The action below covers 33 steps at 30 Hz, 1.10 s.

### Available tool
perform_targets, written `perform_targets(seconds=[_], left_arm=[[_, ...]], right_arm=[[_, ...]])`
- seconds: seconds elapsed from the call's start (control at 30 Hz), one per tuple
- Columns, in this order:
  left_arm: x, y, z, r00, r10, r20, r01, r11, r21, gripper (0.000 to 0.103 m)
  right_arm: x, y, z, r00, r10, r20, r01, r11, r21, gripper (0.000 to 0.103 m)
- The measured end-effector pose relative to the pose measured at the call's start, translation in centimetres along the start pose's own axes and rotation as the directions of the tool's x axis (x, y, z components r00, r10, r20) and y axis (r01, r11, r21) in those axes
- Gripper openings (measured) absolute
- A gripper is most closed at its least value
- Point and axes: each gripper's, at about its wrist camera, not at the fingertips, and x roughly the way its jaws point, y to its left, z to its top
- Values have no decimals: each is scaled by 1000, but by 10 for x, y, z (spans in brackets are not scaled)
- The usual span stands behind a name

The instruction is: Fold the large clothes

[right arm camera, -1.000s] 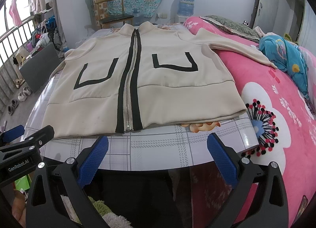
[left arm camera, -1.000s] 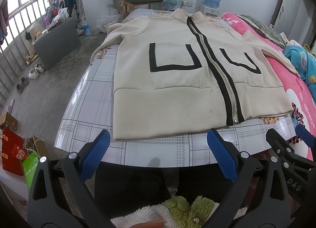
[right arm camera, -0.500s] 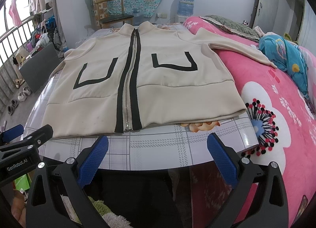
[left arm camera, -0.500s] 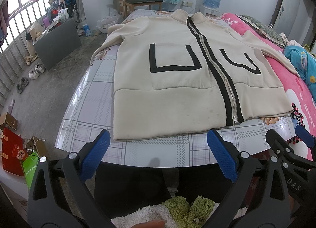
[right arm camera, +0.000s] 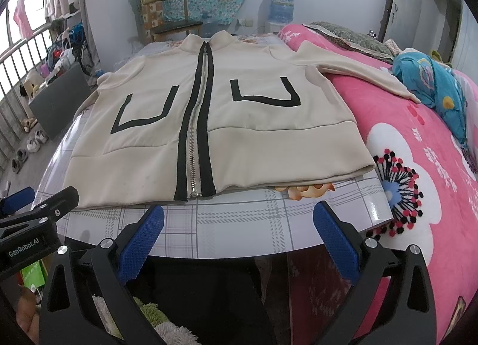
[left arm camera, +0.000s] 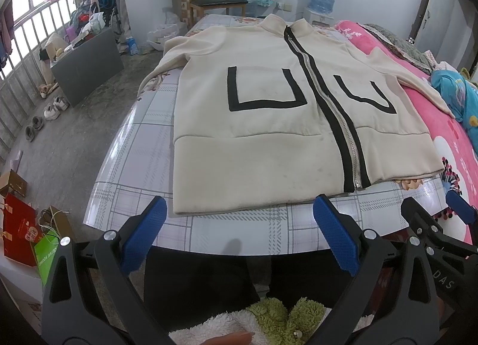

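Note:
A cream zip-up jacket (left arm camera: 269,142) with black pocket outlines and a black-edged zipper lies flat, front up, on a table covered in a checked plastic cloth (left arm camera: 239,228); the right wrist view shows the jacket (right arm camera: 254,142) too. Its hem faces me. One sleeve drapes off the table's left edge, the other reaches onto the pink bedding. My left gripper (left arm camera: 239,234) hangs open just short of the table's near edge, below the hem. My right gripper (right arm camera: 237,233) is open too, beside it, holding nothing.
A pink flowered blanket (right arm camera: 424,165) covers the bed on the right, with blue clothing (right arm camera: 442,88) on it. A wooden chair (left arm camera: 215,1) and water dispenser (left arm camera: 321,1) stand behind the table. Shoes, a grey box (left arm camera: 86,67) and gift bags (left arm camera: 21,228) sit on the floor at left.

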Motion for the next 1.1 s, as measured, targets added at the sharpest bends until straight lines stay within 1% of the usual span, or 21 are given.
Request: perform_targets(seconds=[0.3, 0.73, 0.93, 1.0, 1.1], left_arm=[[6, 6, 1, 1000, 1, -6, -1, 1000, -2, 95], [33, 9, 10, 999, 11, -38, -11, 1000, -9, 95], [56, 11, 15, 997, 11, -77, -11, 1000, 5, 95], [66, 12, 15, 996, 6, -93, -4, 1000, 23, 95], [82, 14, 18, 994, 12, -104, -6, 998, 55, 95]], right_arm=[[11, 2, 2, 1000, -9, -16, 9, 1000, -2, 98], [32, 6, 12, 998, -18, -54, 18, 1000, -11, 98], [45, 15, 21, 998, 2, -62, -5, 999, -37, 98], [53, 23, 24, 997, 12, -78, -17, 998, -60, 98], [65, 35, 31, 993, 49, -107, -58, 995, -80, 98]])
